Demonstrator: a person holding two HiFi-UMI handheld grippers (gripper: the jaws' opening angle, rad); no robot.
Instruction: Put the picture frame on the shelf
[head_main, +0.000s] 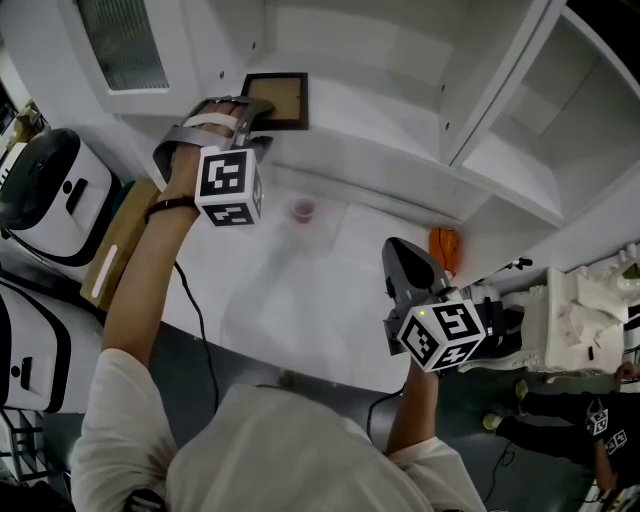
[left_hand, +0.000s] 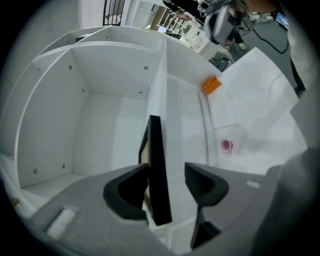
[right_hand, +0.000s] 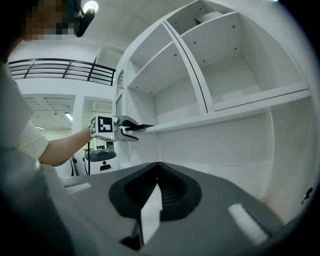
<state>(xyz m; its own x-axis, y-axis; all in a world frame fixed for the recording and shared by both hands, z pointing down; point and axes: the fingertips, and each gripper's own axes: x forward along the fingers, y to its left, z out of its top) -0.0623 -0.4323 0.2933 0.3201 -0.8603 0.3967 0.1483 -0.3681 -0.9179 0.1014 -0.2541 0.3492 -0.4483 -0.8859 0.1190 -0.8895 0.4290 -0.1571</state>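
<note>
Two grippers up, one per hand. Left gripper (left_hand: 167, 175) at upper left of head view, out on a long, nearly straight bare forearm rising from lower left. Strap round the wrist, marker cube toward camera, tips aimed at the shelf (head_main: 380, 120). Jaws apart with the frame (head_main: 280, 100) between them: left jaw against frame's side, clear gap at right jaw, no squeeze. Frame at upper centre-left of head view, brown face up inside a dark border, close to an inner corner of the shelf. Edge-on at centre of left gripper view. Flat and level with the shelf board at middle left of right gripper view.

Right gripper (right_hand: 157, 170) at lower right of centre in head view, on a bent arm kept close to the body, only a short stretch of forearm visible. Tips pointing up-frame toward the shelf's lower part, above the table (head_main: 300, 300). Jaws pressed together, nothing between them. Well apart from frame and from left gripper.

Small pink cup (head_main: 304, 210) on table, between the two grippers in head view. Orange thing (head_main: 445, 245) just beside right gripper's tips, at the foot of the shelf.
</note>
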